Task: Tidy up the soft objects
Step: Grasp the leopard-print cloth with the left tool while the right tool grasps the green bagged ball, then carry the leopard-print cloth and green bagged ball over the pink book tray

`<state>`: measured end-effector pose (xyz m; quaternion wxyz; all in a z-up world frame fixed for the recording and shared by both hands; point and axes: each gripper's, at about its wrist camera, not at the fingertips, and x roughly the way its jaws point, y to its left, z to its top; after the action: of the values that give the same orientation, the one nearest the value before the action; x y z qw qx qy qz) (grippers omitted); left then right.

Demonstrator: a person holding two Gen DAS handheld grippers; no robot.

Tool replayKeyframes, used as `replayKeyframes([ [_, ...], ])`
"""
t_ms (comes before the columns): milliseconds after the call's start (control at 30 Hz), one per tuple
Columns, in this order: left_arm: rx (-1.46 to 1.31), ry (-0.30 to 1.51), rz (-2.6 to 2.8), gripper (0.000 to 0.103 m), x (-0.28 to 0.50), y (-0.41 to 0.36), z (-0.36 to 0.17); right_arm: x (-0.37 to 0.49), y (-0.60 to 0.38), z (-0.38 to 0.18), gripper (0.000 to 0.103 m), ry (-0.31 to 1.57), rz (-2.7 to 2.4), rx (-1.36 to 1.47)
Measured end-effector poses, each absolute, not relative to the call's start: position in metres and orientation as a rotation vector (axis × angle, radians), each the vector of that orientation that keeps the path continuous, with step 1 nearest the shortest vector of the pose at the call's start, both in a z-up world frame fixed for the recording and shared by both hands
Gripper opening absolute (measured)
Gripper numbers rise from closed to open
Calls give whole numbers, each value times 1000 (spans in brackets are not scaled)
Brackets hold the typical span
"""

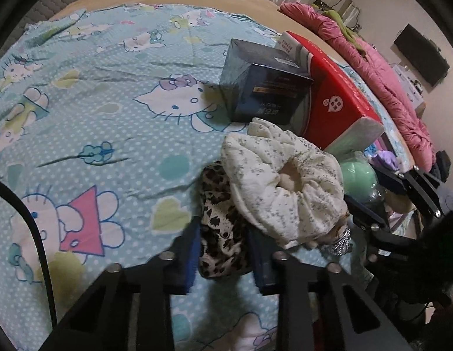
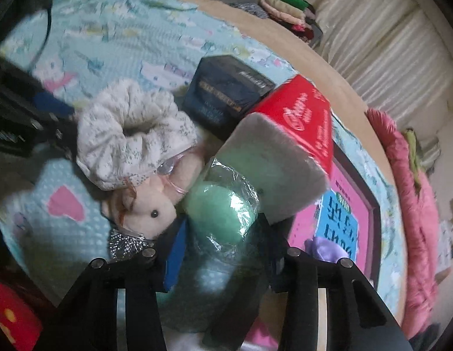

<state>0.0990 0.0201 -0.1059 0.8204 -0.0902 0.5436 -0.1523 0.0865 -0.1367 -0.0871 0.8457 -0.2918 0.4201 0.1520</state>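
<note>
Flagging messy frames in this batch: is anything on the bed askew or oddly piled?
Yes. The soft things sit heaped: the white scrunchie lies over the leopard-print scrunchie and plush toy. The red tissue pack leans tilted against the dark box.

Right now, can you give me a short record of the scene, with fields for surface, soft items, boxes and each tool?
surface: cartoon sheet
soft items: leopard scrunchie, white scrunchie, plush toy, green ball
boxes: dark box, red tissue pack
left tool: shut on leopard scrunchie
right tool: around the wrapped green ball
</note>
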Motion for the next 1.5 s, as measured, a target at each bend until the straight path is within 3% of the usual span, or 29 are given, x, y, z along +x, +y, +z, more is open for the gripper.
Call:
replayKeyframes([
  [67,-211,1150,-341,15,99,21,-105,81,-141,-78,46,882,331,-554],
  [167,-199,1133,-337,13,97,21,-101,76,-147,-65,46,868,342,-470],
  [767,-195,1003,-133,12,71,61,-55,60,-174,-32,46,848,353,-236],
  [1067,-142,893,-146,12,55,40,-5,53,-193,-14,46,807,342,-160],
  [1500,-137,890,-82,12,55,41,10,48,-217,5,46,763,315,-92],
])
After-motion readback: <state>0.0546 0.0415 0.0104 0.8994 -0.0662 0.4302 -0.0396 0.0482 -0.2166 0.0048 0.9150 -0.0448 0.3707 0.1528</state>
